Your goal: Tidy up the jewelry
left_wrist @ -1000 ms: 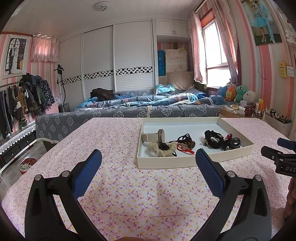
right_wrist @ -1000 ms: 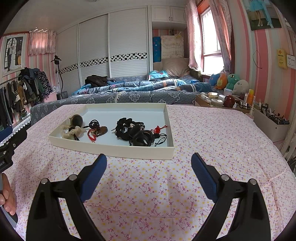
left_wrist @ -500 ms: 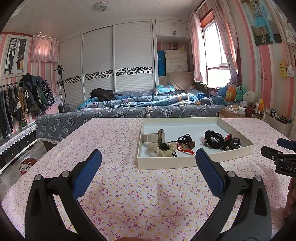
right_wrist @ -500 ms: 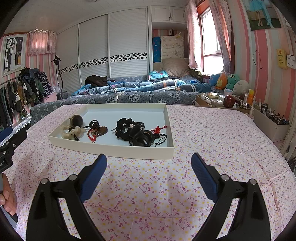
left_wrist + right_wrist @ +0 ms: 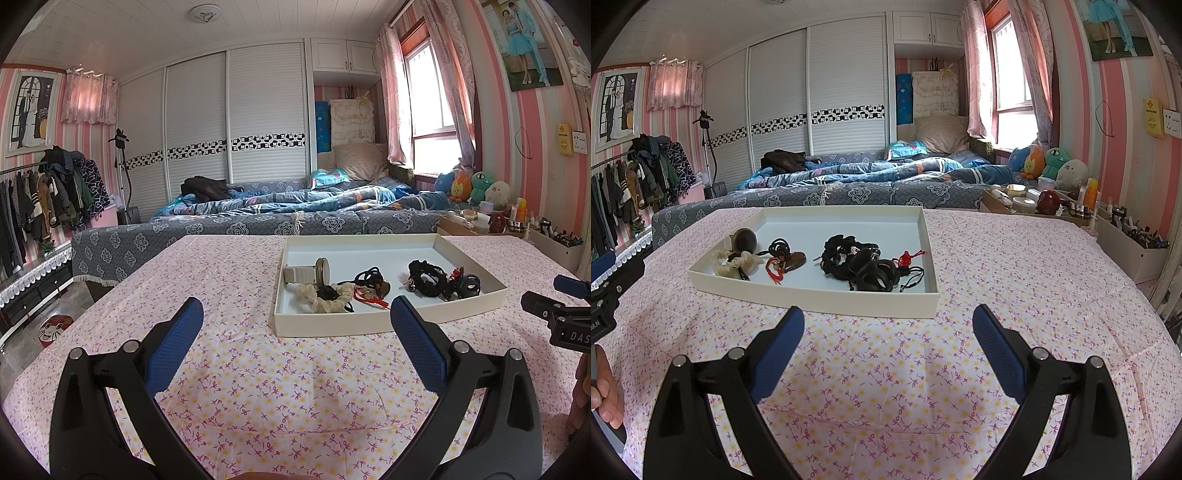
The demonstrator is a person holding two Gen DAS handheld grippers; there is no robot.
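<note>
While both jaws gape, each hand-held gripper [image 5: 295,317] stays motionless.

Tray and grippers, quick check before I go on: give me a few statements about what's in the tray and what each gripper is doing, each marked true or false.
1. Both grippers are open and hold nothing. True: the left gripper and the right gripper hang over the floral tablecloth, short of the tray.
2. The tray is empty. False: it holds a watch, a cream scrunchie, a red cord piece and a tangle of black hair ties.
3. The watch lies at the tray's left end. True.
4. The cream scrunchie lies on the tablecloth outside the tray. False: it is inside, by the near wall.
5. The tray has dividers. False: it is one open compartment.
</note>
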